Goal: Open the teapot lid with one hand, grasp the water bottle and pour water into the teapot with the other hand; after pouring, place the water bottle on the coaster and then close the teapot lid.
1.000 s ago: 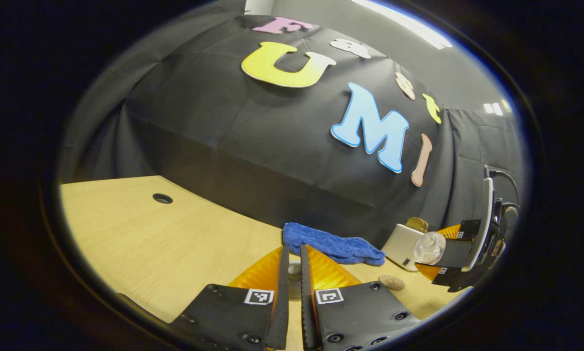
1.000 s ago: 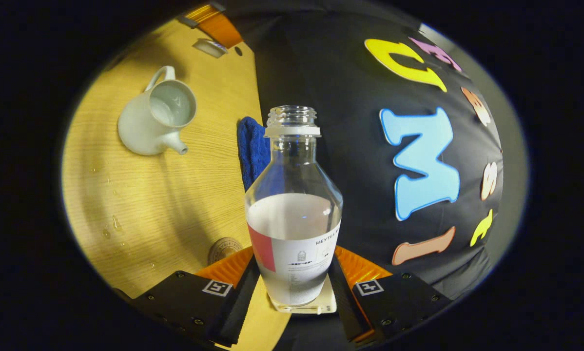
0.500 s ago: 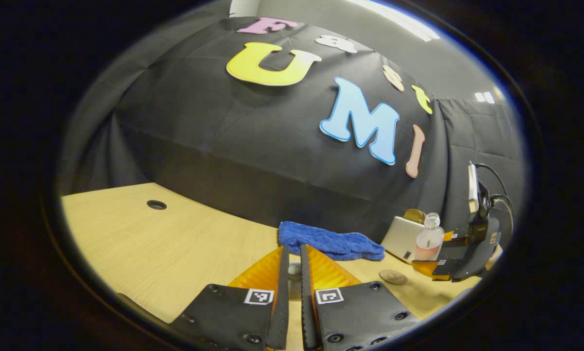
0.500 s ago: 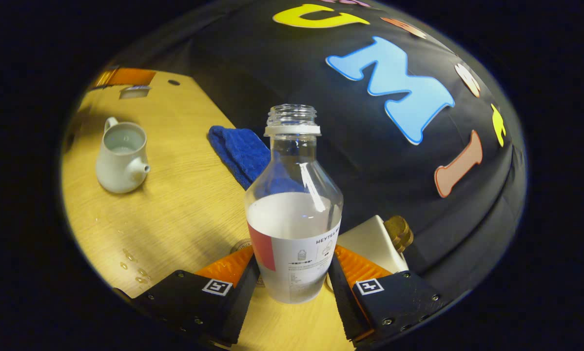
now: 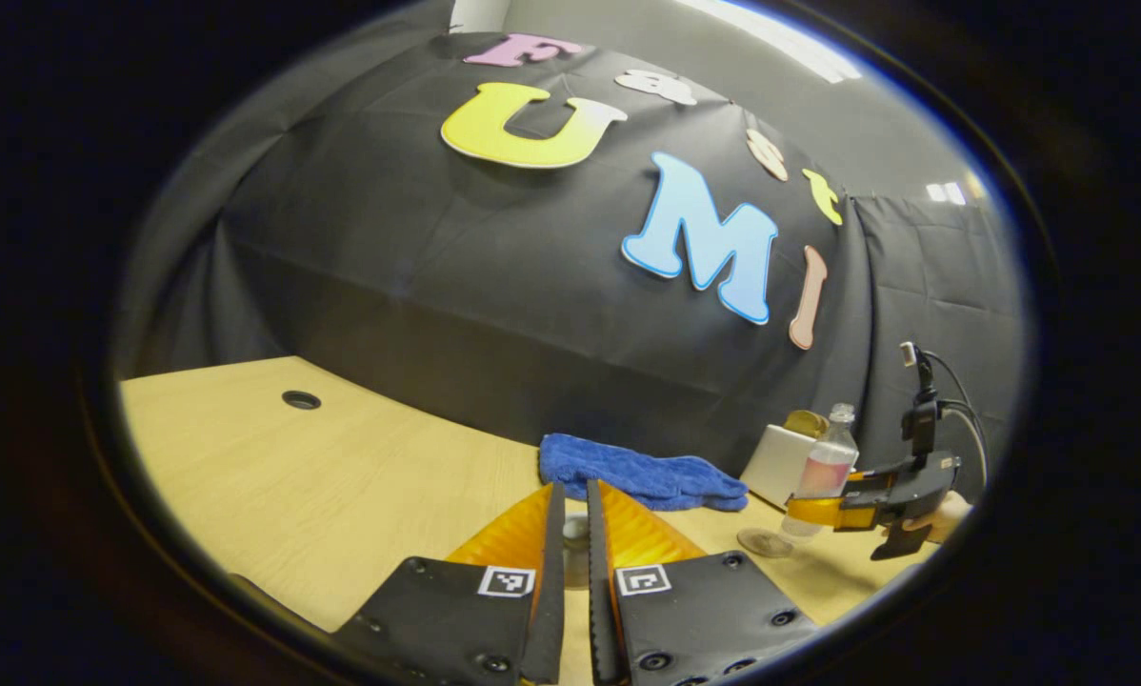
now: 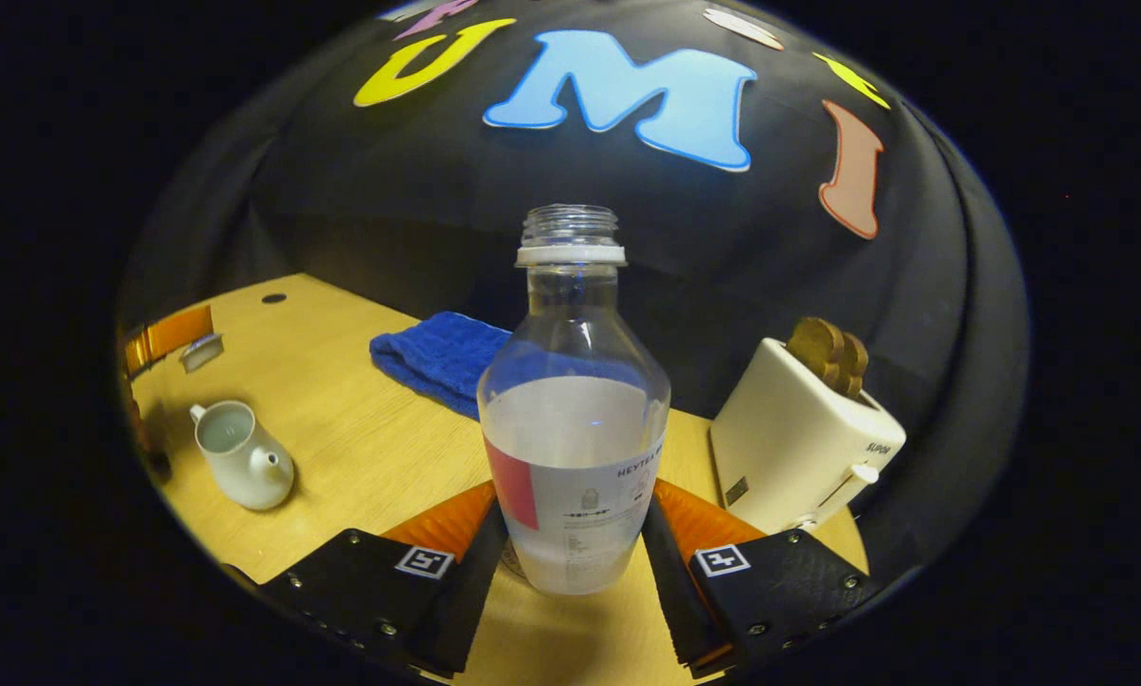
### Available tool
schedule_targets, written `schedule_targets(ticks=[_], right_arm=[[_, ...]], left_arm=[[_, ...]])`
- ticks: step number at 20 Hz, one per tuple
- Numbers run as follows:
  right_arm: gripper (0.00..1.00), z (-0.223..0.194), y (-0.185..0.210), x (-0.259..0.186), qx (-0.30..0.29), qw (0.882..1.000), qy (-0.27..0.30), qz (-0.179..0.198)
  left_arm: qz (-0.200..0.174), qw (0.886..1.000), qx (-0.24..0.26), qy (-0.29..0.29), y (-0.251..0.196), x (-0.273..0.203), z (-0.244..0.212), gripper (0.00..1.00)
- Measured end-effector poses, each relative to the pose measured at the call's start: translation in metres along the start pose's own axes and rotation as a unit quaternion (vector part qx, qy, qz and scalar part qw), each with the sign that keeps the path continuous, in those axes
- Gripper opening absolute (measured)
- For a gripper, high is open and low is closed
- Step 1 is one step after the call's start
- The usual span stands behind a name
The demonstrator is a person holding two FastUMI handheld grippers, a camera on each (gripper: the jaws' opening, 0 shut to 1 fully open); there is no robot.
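The right gripper (image 6: 570, 562), still squeezing the water bottle (image 6: 573, 419), has stood it up straight over the coaster (image 5: 766, 543), while the left gripper (image 5: 575, 553) still pinches the teapot lid (image 5: 576, 527).

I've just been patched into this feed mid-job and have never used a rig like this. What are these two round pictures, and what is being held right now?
There is no robot arm: a person carries a two-finger gripper in each hand, and each gripper has its own fisheye camera looking forward along its fingers.

In the right gripper view, the right gripper is shut on an uncapped water bottle, upright and partly full. On the wooden table stand a white teapot with its lid off, a blue cloth and a cream toaster.

In the left gripper view, the left gripper pinches a small pale thing, probably the teapot lid. Far right, the same bottle is just beside a round coaster; whether it touches I cannot tell.
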State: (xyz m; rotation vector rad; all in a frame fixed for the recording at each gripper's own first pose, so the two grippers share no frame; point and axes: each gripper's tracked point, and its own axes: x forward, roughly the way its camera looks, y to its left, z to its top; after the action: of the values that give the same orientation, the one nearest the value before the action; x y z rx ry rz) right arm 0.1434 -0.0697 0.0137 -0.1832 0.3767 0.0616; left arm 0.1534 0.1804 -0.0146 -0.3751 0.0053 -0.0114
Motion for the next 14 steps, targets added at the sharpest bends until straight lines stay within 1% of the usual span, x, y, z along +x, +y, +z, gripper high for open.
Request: schedule_targets(ticks=[1, 3, 5, 6, 9, 10, 14], right_arm=[[0.77, 0.002, -0.001, 0.004, 0.022, 1.000, -0.001, 0.005], [0.77, 0.002, -0.004, 0.012, 0.057, 0.998, -0.007, 0.007], [0.77, 0.000, -0.004, 0.013, 0.076, 0.997, -0.010, 0.007], [0.77, -0.001, -0.006, 0.015, 0.079, 0.997, -0.009, 0.005], [0.77, -0.003, -0.003, 0.024, 0.082, 0.997, -0.006, 0.003], [0.77, -0.005, -0.002, 0.029, 0.080, 0.997, -0.005, 0.003], [0.77, -0.007, 0.000, 0.029, 0.058, 0.998, -0.008, -0.009]], left_arm=[[-0.001, 1.000, 0.000, 0.001, 0.000, 0.000, 0.000, 0.21], [-0.001, 1.000, -0.002, -0.002, 0.001, 0.001, 0.002, 0.21], [-0.001, 1.000, -0.002, -0.001, 0.000, 0.001, 0.001, 0.20], [-0.002, 1.000, -0.001, -0.001, 0.000, 0.001, 0.001, 0.17], [-0.003, 1.000, -0.002, -0.002, 0.001, 0.001, 0.002, 0.17], [-0.003, 1.000, -0.003, -0.002, 0.001, 0.001, 0.002, 0.21], [-0.002, 1.000, -0.006, -0.002, 0.001, 0.000, 0.002, 0.21]])
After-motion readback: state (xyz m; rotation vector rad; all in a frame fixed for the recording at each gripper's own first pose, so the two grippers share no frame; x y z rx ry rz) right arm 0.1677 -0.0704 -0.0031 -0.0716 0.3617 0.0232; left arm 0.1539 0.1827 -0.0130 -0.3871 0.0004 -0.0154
